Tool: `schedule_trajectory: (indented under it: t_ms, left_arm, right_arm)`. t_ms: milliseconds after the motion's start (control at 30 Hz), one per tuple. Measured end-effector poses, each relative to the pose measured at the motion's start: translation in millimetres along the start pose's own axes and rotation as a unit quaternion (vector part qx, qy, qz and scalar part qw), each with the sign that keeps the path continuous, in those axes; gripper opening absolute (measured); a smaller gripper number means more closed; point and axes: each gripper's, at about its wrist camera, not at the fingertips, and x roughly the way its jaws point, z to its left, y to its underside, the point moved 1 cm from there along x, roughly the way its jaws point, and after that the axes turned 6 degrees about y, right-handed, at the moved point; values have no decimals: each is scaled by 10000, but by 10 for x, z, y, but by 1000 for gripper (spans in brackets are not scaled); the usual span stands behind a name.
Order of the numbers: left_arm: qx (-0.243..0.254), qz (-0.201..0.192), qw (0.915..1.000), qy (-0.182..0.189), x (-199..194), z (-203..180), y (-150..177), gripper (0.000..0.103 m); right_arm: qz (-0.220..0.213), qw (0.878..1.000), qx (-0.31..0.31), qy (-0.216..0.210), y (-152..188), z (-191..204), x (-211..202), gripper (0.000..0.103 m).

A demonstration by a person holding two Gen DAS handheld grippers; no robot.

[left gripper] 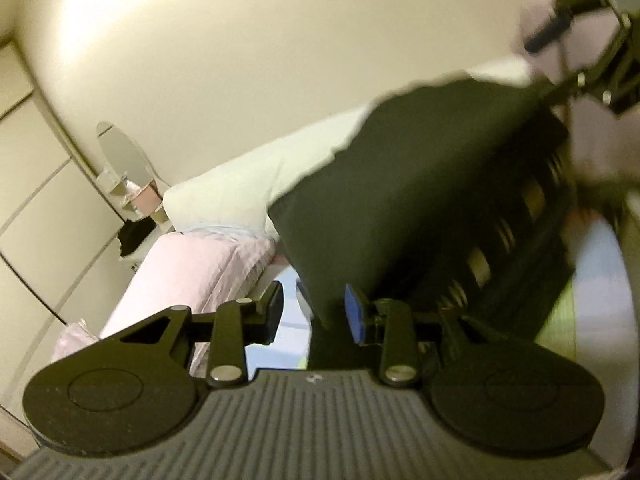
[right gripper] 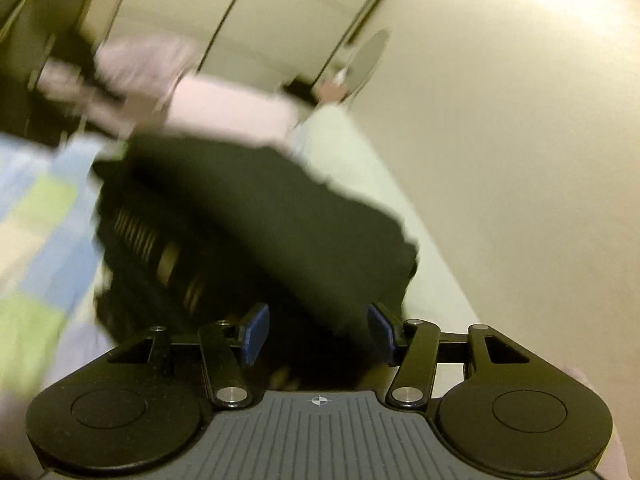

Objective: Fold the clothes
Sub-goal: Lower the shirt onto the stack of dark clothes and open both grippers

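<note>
Left gripper (left gripper: 316,314) is lifted and tilted, looking across the room, with its jaws spread apart. A dark garment (left gripper: 400,200) hangs in front of it; the lower corner of the cloth falls into the gap beside the blue pad, but I cannot tell if it is pinched. To the left lie a pink bed cover (left gripper: 192,276) and a white pillow (left gripper: 248,184) by the wall. At the upper right, the right gripper (left gripper: 592,40) is held high at the top edge of the garment. In the right wrist view, the right gripper (right gripper: 318,334) also has its jaws spread, the dark garment (right gripper: 260,208) blurred between and beyond them. A checked blanket (right gripper: 40,220) shows at the left.
</note>
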Motion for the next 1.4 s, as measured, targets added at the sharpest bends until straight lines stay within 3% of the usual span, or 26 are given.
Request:
schedule_trajectory:
  t_ms: [100,233,333,567,867,1067,1133,1167,1233,1400]
  left_arm:
    - [-636,-32,9975,298,241,254,-209,30]
    - [-1150,505,9879,912,716,361,-202,26]
    - [-1339,571,9835,1075,619,303,-69,24]
    - [-1256,656,9836,1112,392,67,203,24]
    - [-1321,616,9852,908,408,147,-8,24]
    - [-1596,400,9844,628,234,226,-15,42]
    - [-1714,262,9833,548,101,249,0,46]
    - [-1767,192,9828,509,36,259,15,50]
    - [-1864,57,9814,447,-120,239,64,67]
    - [-2052,30,9762,702,-503,38,328,73]
  right_arm:
    - [85,9980,592,-203,-215,-216,309,54]
    - [855,9873,1155,-679,-177,-428,915,54]
    - [1222,9787,1342,-959,-10,-439,1025,54]
    - [1219,9799,1153,-1082,341,-161,651,54]
    - [878,9860,1026,-975,192,-313,628,54]
    - [740,9892,959,-822,168,-372,566,55]
    - [742,9883,1129,-709,212,-323,419,64]
    - [758,9873,1229,-657,242,-281,329,75]
    - [789,9850,1428,-554,302,-198,149,78]
    - [864,9771,1922,-295,454,11,-301,78]
